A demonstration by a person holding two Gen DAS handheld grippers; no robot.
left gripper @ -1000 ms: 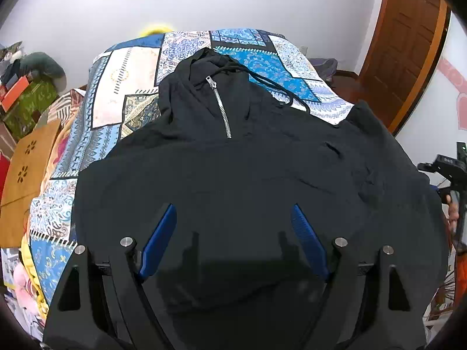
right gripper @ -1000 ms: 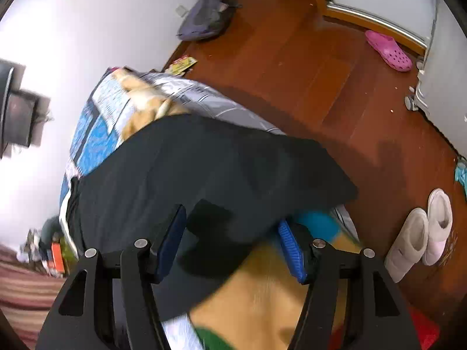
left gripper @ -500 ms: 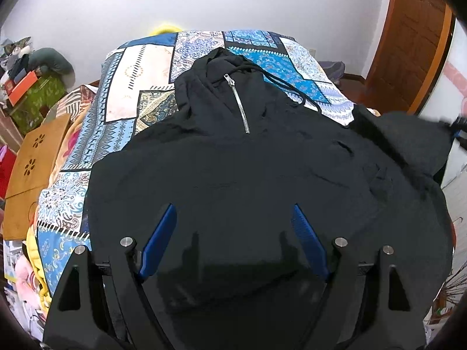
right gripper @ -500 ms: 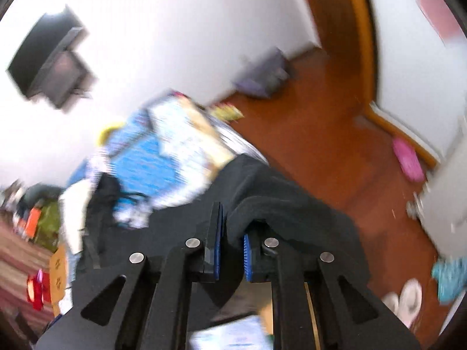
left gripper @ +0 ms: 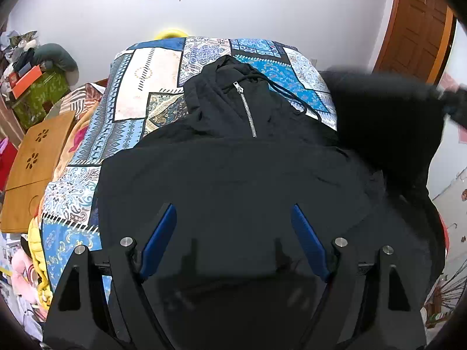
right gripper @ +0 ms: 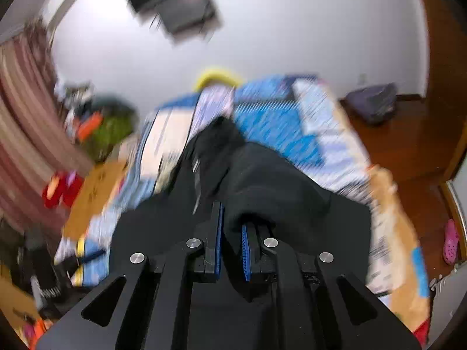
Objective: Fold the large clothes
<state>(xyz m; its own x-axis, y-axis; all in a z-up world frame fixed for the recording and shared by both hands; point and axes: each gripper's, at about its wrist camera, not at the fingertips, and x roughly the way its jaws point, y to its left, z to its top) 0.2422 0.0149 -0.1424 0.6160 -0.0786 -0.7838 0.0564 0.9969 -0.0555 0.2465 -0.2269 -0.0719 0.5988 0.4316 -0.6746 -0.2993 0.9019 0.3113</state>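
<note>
Right wrist view: right gripper [right gripper: 230, 243] has its jaws pinched on a sleeve [right gripper: 271, 192] of the hoodie [left gripper: 233, 180] spread on the bed [left gripper: 151, 87]. Left gripper [left gripper: 233, 239] hovers, jaws wide. Thick fabric could slip out mid-swing, messing up the fold.

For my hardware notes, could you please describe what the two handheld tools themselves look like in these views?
Both match: the left tool and right tool have matte black angular frames with triangular cut-outs, round silver pivot pins, and ribbed blue pads lining the inner finger faces. No cables, markings or sleeves show.
</note>
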